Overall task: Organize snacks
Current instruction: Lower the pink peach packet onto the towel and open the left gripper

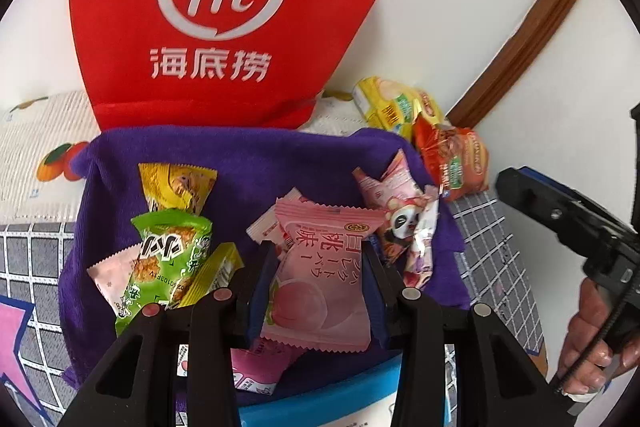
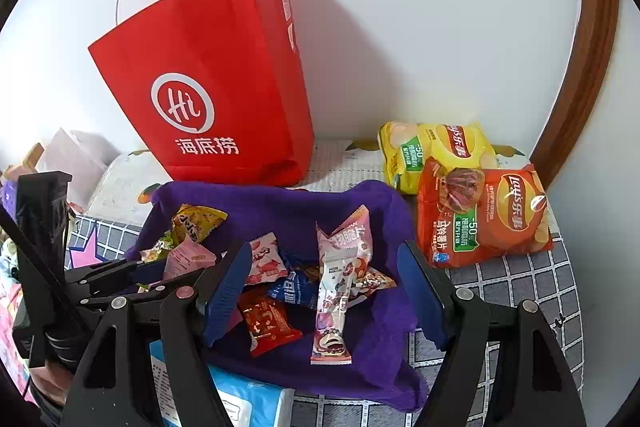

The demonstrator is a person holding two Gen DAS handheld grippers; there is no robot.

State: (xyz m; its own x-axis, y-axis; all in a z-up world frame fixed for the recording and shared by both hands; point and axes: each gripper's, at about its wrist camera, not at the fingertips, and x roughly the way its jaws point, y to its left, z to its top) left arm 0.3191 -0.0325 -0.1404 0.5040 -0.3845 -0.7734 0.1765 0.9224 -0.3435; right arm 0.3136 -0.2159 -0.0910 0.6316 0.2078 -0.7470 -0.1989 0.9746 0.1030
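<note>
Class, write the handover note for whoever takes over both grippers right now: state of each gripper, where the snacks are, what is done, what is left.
Left gripper: shut on the pink peach snack packet, above the purple cloth.
Right gripper: open, empty, over the cloth.
Snacks: small packets lie loose on the cloth; a yellow chip bag and an orange chip bag lie to the right of it. A red paper bag stands behind, against the wall.
Done: one packet picked up.
Left: place it, then probably sort the remaining packets.
</note>
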